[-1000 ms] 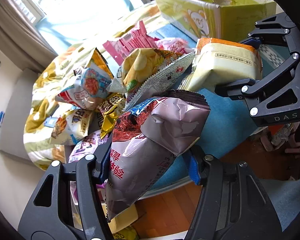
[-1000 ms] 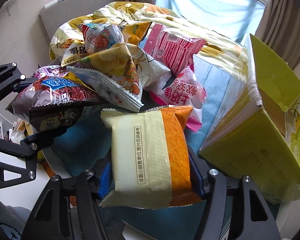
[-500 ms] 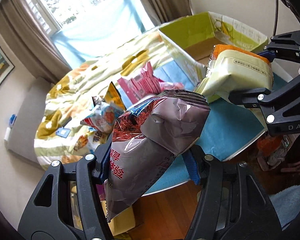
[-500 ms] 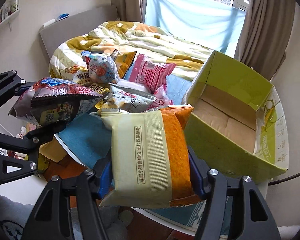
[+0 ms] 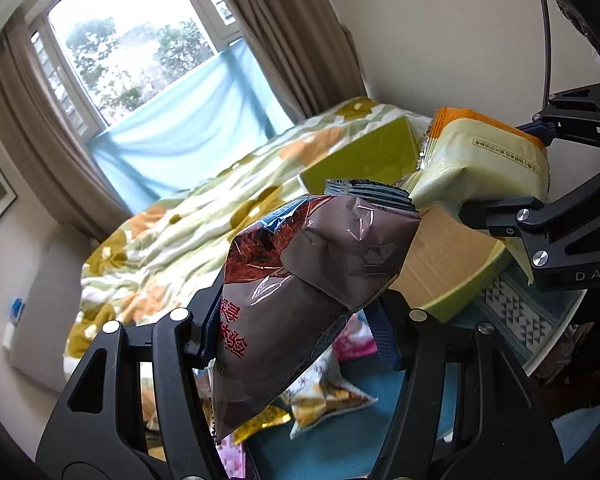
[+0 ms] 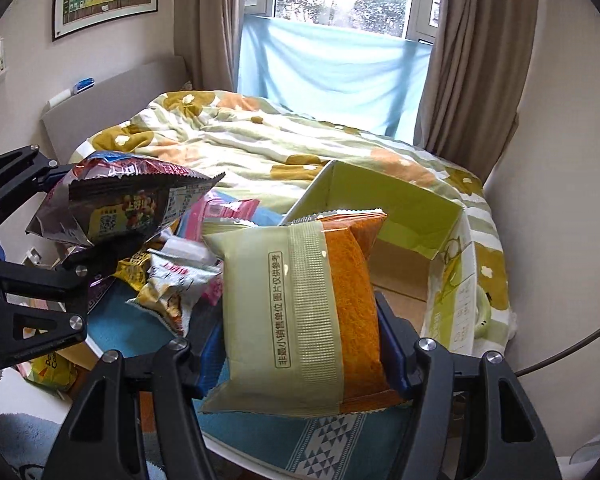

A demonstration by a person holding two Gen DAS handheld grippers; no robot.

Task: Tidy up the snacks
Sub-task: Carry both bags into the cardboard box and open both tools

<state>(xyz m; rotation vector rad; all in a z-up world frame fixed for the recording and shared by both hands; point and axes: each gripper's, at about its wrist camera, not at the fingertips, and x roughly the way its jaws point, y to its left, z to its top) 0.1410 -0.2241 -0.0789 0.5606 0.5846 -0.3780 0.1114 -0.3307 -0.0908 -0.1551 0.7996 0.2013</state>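
Now both grippers are much higher than a moment ago, and each has carried its snack up off the pile. The table's heap of packets was close under the cameras before; now it lies well below, and the open green box [image 6: 416, 216] shows its bare cardboard floor. That likely means the picking-up part is done and the dropping-in part comes next.

The left gripper [image 5: 296, 320] has its fingers clamped on the brown bag [image 5: 300, 280]. It is a shiny, crinkly bag (puffed with air, so it dents where it is pinched), with red writing and a zigzag top edge. It hangs in the air beside the box, not over it yet.

The right gripper [image 6: 300, 356] has its fingers clamped on the cream and orange packet [image 6: 300, 312]. This one is flat and squarish, with a ribbed seal strip down the middle and a line of black print. It hangs just in front of the box's near wall.

The other snacks [image 6: 176, 288] lie on the blue mat [image 6: 340, 444], left of the box.
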